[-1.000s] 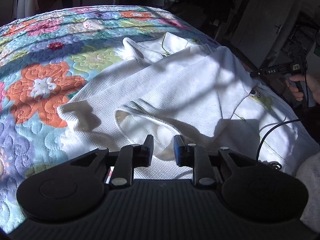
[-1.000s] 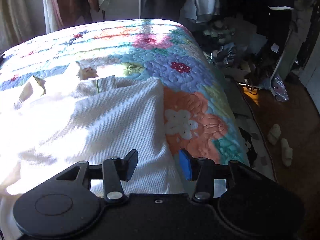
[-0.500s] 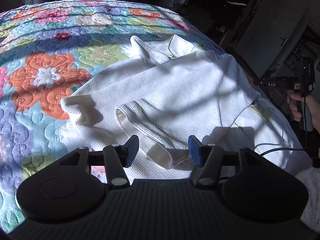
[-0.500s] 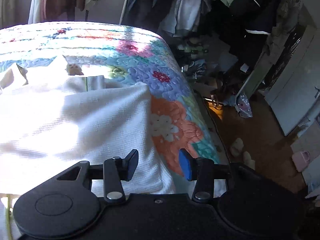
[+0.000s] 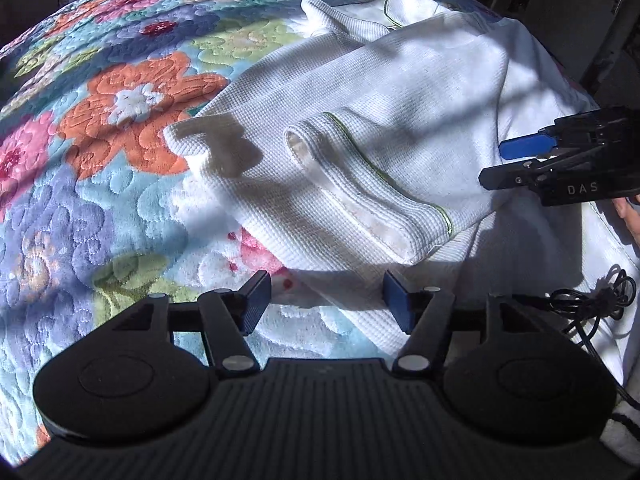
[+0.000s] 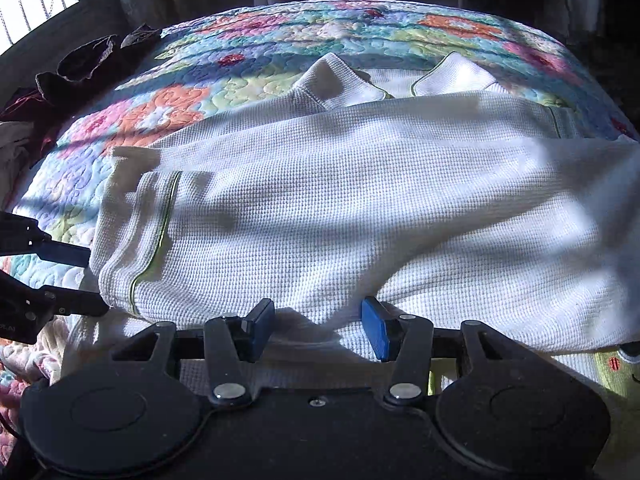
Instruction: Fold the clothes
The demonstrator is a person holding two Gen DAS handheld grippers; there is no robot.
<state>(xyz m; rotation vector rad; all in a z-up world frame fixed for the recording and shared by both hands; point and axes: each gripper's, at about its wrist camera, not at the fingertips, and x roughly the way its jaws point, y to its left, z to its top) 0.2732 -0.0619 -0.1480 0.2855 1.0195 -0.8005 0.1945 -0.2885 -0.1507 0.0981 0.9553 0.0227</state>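
Note:
A white waffle-knit polo shirt (image 5: pixel 400 92) with green trim lies on the floral quilt (image 5: pixel 100 160), its sides folded in. A sleeve cuff (image 5: pixel 360 208) lies folded over the body. My left gripper (image 5: pixel 326 300) is open and empty, just short of the shirt's near edge. My right gripper (image 6: pixel 318 330) is open and empty at the shirt's (image 6: pixel 340 208) lower edge. The collar (image 6: pixel 340 84) lies at the far side. The right gripper also shows in the left wrist view (image 5: pixel 516 162), and the left gripper in the right wrist view (image 6: pixel 80 280) beside the cuff (image 6: pixel 140 240).
A black cable (image 5: pixel 600 300) lies coiled on the cloth at the right. Dark clothes (image 6: pixel 88 60) are piled at the bed's far left corner under a window (image 6: pixel 32 0). A green patterned cloth (image 6: pixel 616 372) lies at the near right.
My left gripper let go of the sleeve cuff, opened wide and drew back. My right gripper swung left from the bed's right edge and now faces the shirt square on.

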